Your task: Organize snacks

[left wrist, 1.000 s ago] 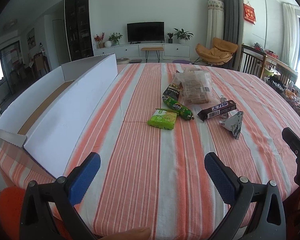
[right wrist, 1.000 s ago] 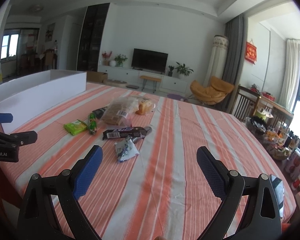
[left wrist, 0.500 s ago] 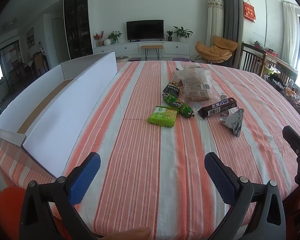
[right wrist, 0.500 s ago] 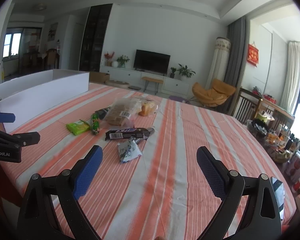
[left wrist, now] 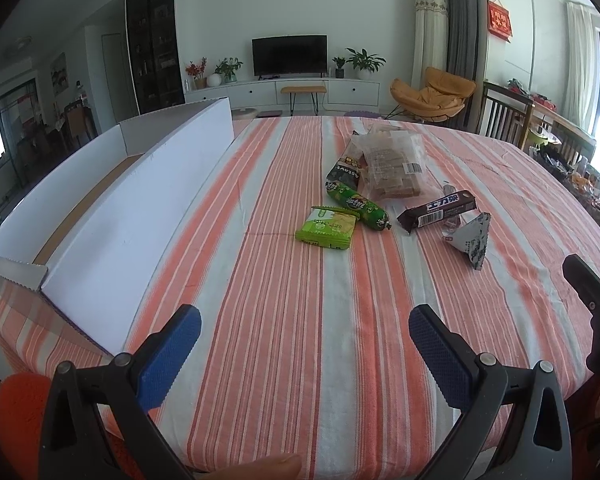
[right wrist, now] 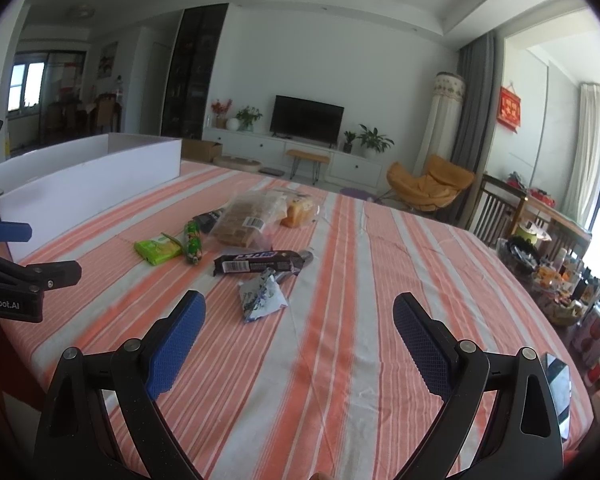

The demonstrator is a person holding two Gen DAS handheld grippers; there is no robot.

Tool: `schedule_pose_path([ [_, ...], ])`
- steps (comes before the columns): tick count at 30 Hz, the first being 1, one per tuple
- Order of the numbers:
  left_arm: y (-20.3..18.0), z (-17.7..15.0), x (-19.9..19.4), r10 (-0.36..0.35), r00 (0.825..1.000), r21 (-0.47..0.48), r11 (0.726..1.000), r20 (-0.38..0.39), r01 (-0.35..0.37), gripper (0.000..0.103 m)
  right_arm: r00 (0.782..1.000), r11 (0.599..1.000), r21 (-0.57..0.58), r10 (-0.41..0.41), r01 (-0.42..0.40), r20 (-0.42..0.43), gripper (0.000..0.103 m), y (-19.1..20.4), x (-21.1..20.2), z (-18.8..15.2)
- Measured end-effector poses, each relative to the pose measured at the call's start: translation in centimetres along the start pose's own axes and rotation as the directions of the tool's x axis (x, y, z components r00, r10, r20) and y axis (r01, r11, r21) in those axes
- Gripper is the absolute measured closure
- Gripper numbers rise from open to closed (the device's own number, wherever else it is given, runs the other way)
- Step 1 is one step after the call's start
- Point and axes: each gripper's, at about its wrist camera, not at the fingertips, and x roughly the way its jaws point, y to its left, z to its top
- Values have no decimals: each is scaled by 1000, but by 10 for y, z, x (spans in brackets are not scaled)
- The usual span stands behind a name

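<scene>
Your table (left wrist: 300, 340) w/ striped cloth: white box (left wrist: 112, 216) at its left edge, snacks mid-table right of box — biscuit bag (left wrist: 396, 164), choc bar (left wrist: 436, 210), green pack (left wrist: 326, 227). Left gripper (left wrist: 304, 336) & right gripper (right wrist: 298, 328) both spread apart, empty.

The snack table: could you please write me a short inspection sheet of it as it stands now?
Surface: striped cloth covers the table, mostly bare near the grippers.
Job's things: white box open at the left edge, no snacks visible inside; green packet, green sausage, chocolate bar, triangular pouch, clear biscuit bag and dark packet clustered mid-table; bread bag behind them.
Clutter: phone at the right edge.
Grippers: left gripper and right gripper both open, holding nothing, short of the snacks.
Cables: nothing seen.
Surroundings: TV, orange chair, crowded side table.
</scene>
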Motion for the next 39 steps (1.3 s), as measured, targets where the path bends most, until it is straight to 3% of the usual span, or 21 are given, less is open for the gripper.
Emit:
schedule_pose_path([
  [39, 1, -2, 16, 46, 996, 23, 999, -73, -45, 0, 1000, 1000, -7, 1, -1, -9, 6, 4, 3, -2],
])
